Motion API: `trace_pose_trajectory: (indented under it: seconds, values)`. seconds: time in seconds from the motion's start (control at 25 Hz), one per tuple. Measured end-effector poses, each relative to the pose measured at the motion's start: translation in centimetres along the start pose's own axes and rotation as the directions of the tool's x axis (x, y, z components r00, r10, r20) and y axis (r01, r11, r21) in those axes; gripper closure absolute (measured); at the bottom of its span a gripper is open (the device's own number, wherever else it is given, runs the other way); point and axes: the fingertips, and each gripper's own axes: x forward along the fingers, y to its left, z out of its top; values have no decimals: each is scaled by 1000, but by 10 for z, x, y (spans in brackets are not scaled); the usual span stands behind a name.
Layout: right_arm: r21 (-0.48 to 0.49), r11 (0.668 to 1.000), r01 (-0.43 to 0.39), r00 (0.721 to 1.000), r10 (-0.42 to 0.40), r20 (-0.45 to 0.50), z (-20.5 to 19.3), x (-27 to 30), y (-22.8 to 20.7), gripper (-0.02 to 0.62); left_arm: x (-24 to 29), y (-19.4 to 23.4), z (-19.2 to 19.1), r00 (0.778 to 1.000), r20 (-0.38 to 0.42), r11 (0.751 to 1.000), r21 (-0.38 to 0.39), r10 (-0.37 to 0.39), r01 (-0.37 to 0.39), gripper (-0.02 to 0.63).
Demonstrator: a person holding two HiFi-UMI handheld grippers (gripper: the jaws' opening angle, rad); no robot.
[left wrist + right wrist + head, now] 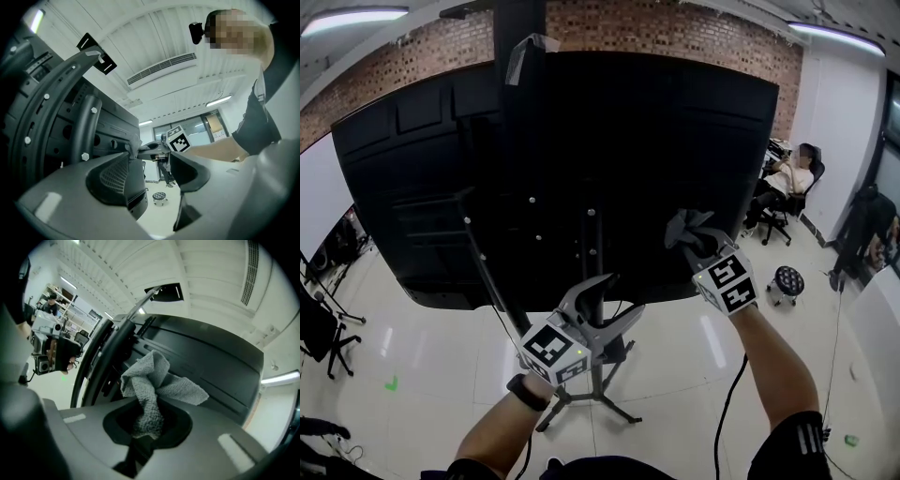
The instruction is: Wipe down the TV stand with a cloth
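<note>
The big black TV point(562, 169) shows its back, mounted on a dark stand with a centre post point(592, 246) and splayed feet point(602, 398). My right gripper point(692, 236) is shut on a grey cloth point(686, 225), which is held up at the TV's back right of the post. In the right gripper view the cloth point(151, 386) bunches out of the jaws point(147, 427) in front of the black panel point(211, 357). My left gripper point(619, 298) is open and holds nothing, just below the TV's lower edge. Between its jaws point(157, 178) I see the right gripper's marker cube point(178, 139).
A person sits on an office chair point(786, 187) at the back right. A round stool point(786, 281) stands on the glossy white floor. A cable point(727, 403) hangs from my right gripper. Another chair point(323, 337) is at the left, near a green floor mark point(391, 383).
</note>
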Motion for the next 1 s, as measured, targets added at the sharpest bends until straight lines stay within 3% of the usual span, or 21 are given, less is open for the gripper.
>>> trace_pose_trajectory:
  seconds: [0.2, 0.52, 0.8, 1.0]
  values:
    - [-6, 998, -68, 990, 68, 124, 50, -6, 29, 566, -18, 5, 7, 999, -3, 999, 26, 45, -44, 304]
    - [-90, 982, -165, 947, 183, 262, 148, 3, 100, 566, -77, 31, 27, 992, 7, 989, 71, 127, -127, 304]
    - [-158, 953, -257, 899, 296, 323, 243, 31, 192, 566, -156, 67, 49, 977, 22, 973, 89, 213, -214, 304]
    - [-202, 932, -301, 883, 352, 309, 301, 64, 260, 566, -220, 95, 64, 961, 26, 957, 93, 275, -276, 304]
